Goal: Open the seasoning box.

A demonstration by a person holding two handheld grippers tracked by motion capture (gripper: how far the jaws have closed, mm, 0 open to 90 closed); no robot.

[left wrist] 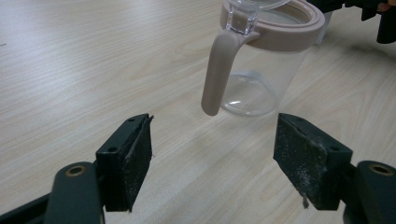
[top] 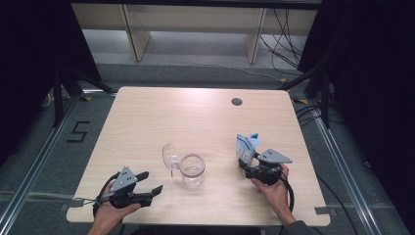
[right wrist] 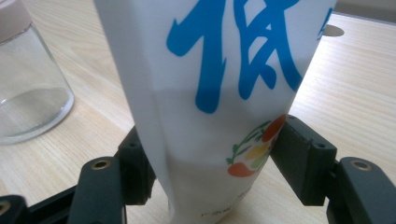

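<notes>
The person is standing at the near edge of the pale wooden table (top: pixel 147 117), a gripper in each hand; the right gripper (top: pixel 247 169) is pinching a white pouch (top: pixel 246 147) printed with large blue characters, and the pouch is standing upright just right of the table's middle, its top folded and pointing away from the person. Seen from the right gripper view, the two black jaws are pressing against the pouch's (right wrist: pixel 219 93) lower sides, one on each flank (a small fruit emblem is sitting right by one pad); the pouch's bottom is tapering down between them. The left gripper (top: pixel 149 182) is resting low near the front left of the table, its jaws standing spread with nothing between them; they are pointing towards a clear jar (top: pixel 192 170) with a beige rim and handle, which is sitting near the centre, its transparent lid (top: pixel 170 155) flipped up on the left side; in the left gripper view the jar (left wrist: pixel 261 60) is standing close ahead of the open jaws, apart from them.
</notes>
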